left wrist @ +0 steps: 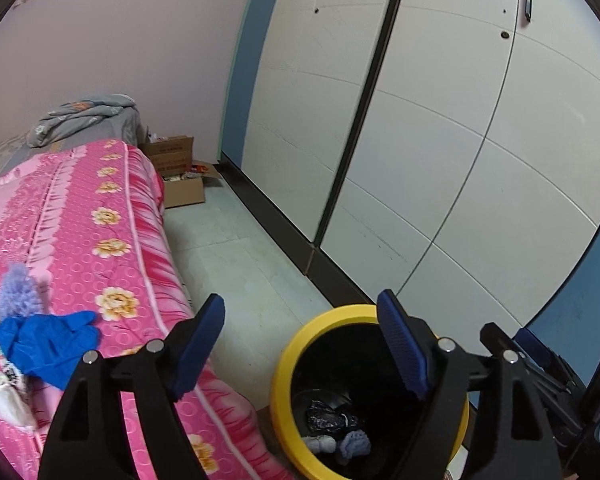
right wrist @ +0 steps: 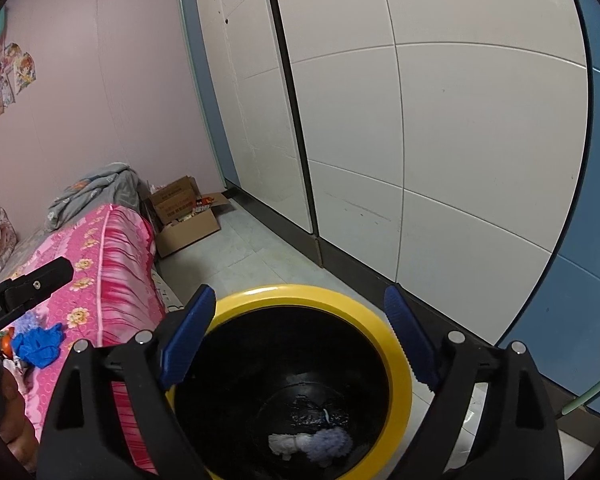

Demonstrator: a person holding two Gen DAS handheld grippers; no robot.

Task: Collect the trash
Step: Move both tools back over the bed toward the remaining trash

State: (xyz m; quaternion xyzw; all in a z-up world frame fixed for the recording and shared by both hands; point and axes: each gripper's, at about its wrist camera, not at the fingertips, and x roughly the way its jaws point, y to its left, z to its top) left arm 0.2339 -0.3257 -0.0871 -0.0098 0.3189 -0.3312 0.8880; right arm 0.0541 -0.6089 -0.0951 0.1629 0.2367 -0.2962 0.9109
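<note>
Bed (left wrist: 112, 240) carried pink floral quilt, blue glove (left wrist: 46, 340), purple fluffy piece (left wrist: 18, 290), grey blanket (left wrist: 88, 118). Floor (left wrist: 236, 256) carried yellow-rimmed bin (left wrist: 288, 364), cardboard boxes (left wrist: 180, 176).

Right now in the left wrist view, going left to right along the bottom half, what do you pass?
Blue glove on the pink bedspread → left claw, open and empty → yellow-rimmed bin on the floor → right claw at the picture's right edge.
</note>
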